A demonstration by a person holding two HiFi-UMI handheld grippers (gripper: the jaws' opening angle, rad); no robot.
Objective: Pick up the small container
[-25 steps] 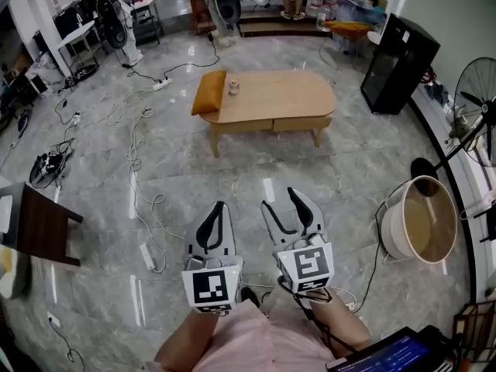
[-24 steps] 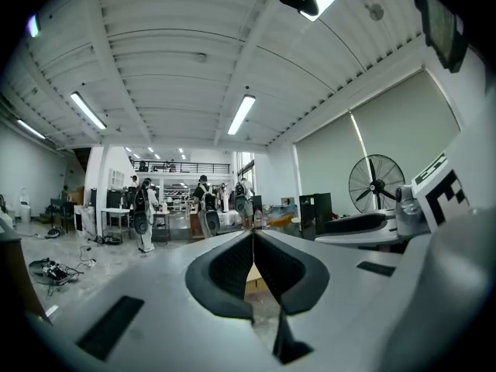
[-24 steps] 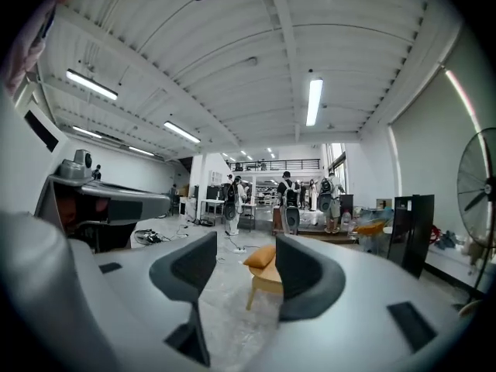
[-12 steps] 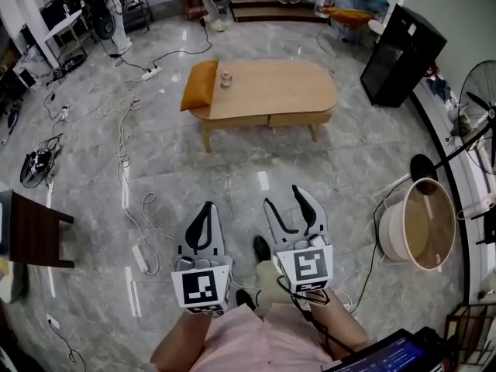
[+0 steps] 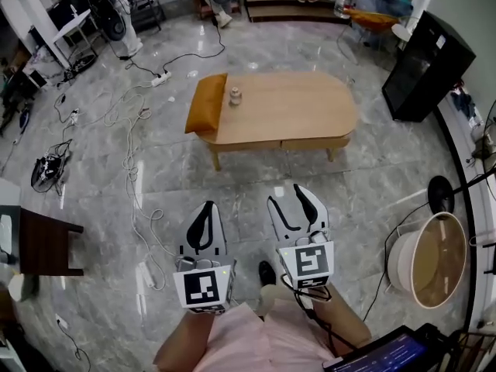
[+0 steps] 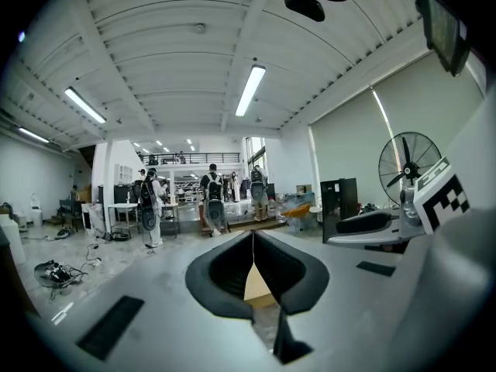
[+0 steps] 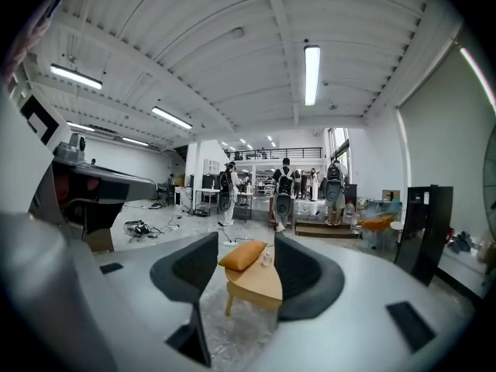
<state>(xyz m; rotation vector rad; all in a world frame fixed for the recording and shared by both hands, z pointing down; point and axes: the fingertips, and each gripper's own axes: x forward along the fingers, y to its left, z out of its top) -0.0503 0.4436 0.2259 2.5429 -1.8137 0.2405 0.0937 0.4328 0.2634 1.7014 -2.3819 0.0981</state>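
Head view: we note the small container (image 5: 235,94) standing on the wooden table (image 5: 294,107), near its left end and just beside an orange cushion (image 5: 203,103). Both grippers are held well short of the table. We find the left gripper (image 5: 208,211) clenched on nothing and the right gripper (image 5: 288,200) released, its jaws apart and empty.
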